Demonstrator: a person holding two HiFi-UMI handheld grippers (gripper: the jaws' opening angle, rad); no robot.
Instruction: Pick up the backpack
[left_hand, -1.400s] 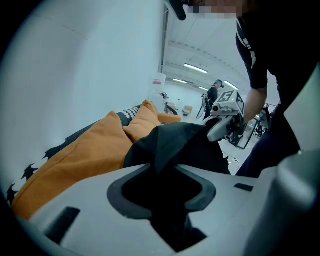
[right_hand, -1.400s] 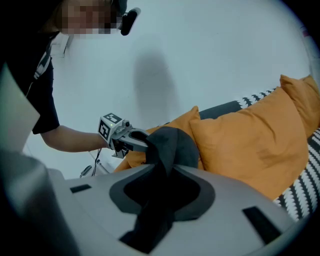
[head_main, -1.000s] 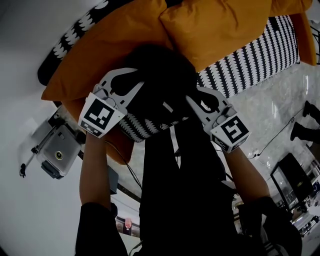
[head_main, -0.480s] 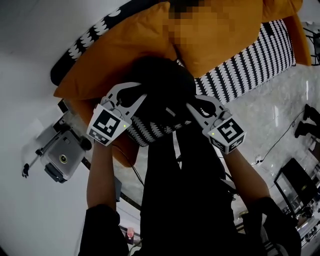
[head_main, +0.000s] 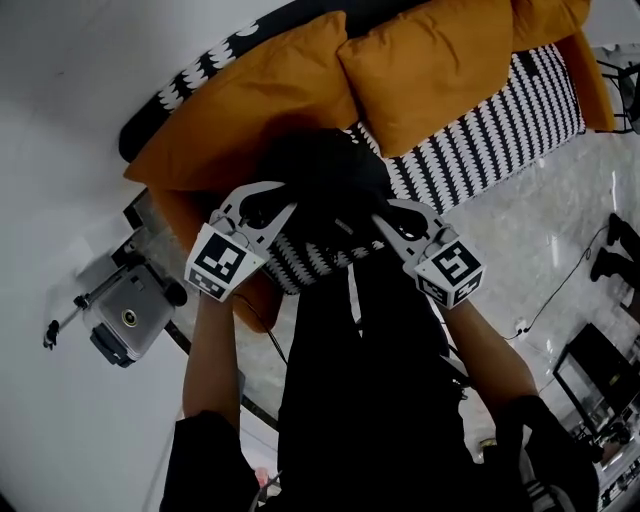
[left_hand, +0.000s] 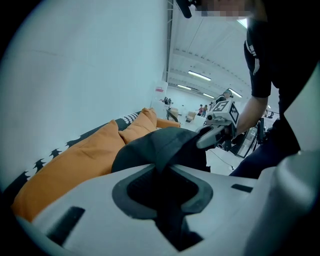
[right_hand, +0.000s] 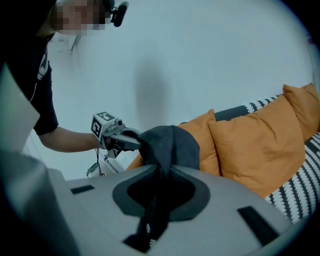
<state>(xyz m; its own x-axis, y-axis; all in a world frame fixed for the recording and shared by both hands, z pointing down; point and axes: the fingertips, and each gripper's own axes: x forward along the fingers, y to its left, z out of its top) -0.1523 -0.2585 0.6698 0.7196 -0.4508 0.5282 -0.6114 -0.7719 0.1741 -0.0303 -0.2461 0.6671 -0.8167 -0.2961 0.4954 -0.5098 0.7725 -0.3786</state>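
The left hand-held gripper (head_main: 268, 205) had its jaws pinched on a fold of the dark backpack (head_main: 325, 180), the cloth bunched up out of the narrow gap between them (left_hand: 160, 145). The right hand-held gripper (head_main: 398, 222) gripped the opposite side of the same bag; its jaws had just been closing, and dark fabric with a zip edge sat clamped between them and trailed down through the gap (right_hand: 167, 142). Each gripper pointed inward at the other across the bag, so from the left one I could see the right one (left_hand: 212, 136) just past the raised hump of cloth, and from the right one the left (right_hand: 125, 140) showed on the far side of the bag. The backpack hung between the two, directly ahead of both pairs of jaws and above the black-and-white patterned sofa seat (head_main: 500, 120); whether its base touched the seat I could not tell. Beyond the bag, two orange cushions (head_main: 250, 110) leaned along the sofa back. Out past the left hand-held gripper stood a grey camera (head_main: 125, 315) on a stand, and beyond the right one lay a pale glossy floor (head_main: 560, 220).
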